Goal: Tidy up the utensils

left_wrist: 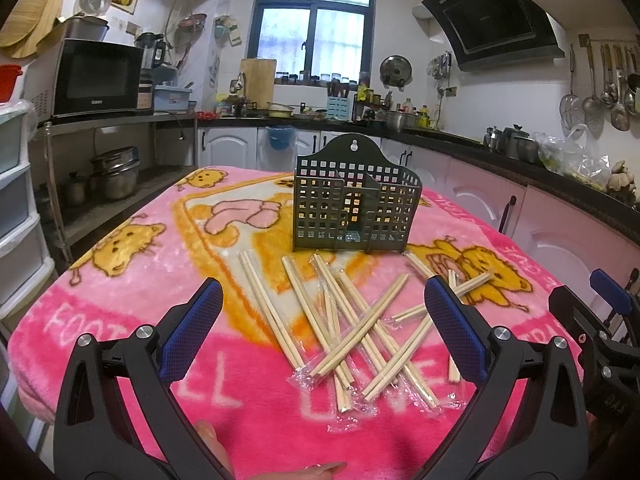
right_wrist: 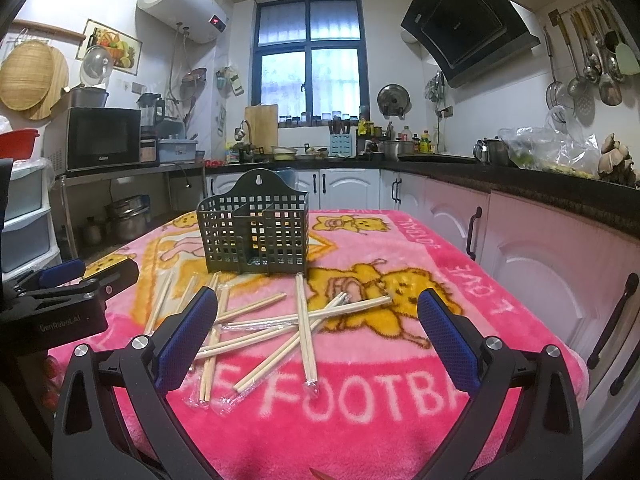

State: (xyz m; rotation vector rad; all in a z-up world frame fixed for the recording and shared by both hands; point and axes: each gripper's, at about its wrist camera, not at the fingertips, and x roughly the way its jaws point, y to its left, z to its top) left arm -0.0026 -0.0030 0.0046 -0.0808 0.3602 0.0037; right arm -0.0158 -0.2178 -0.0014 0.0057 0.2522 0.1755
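From my left wrist view, the left gripper (left_wrist: 322,308) hangs released, its 2 blue-padded fingers (left_wrist: 192,330) spread wide with nothing between them, above the near edge of the pink blanket (left_wrist: 132,280) that covers the worktop. At 12 o'clock from it lies the loose heap of wooden chopsticks (left_wrist: 352,328), pairs sealed in clear sleeves, crossing one another at many angles; 1 pair (left_wrist: 270,308) lies alone at the heap's 9 o'clock side, clear of the others. Further at 12 o'clock, just beyond the heap, stands the dark green slotted holder (left_wrist: 354,204), upright, with inner dividers and, as far as I can see, nothing in it yet. Moving right, the right gripper (right_wrist: 318,318) is likewise released and bare, fingers (right_wrist: 448,338) spread, with the same chopsticks (right_wrist: 280,332) at its 12 o'clock and the holder (right_wrist: 254,236) at about 11 o'clock. I judge these pairs light and stiff, but the plastic sleeve should be slippery and the soft blanket will give beneath a press, so I would pinch across a pair near its middle, where it balances, and begin with an outlying pair, since lifting from the tangle could drag its neighbours. The holder looks light enough to tip if knocked.
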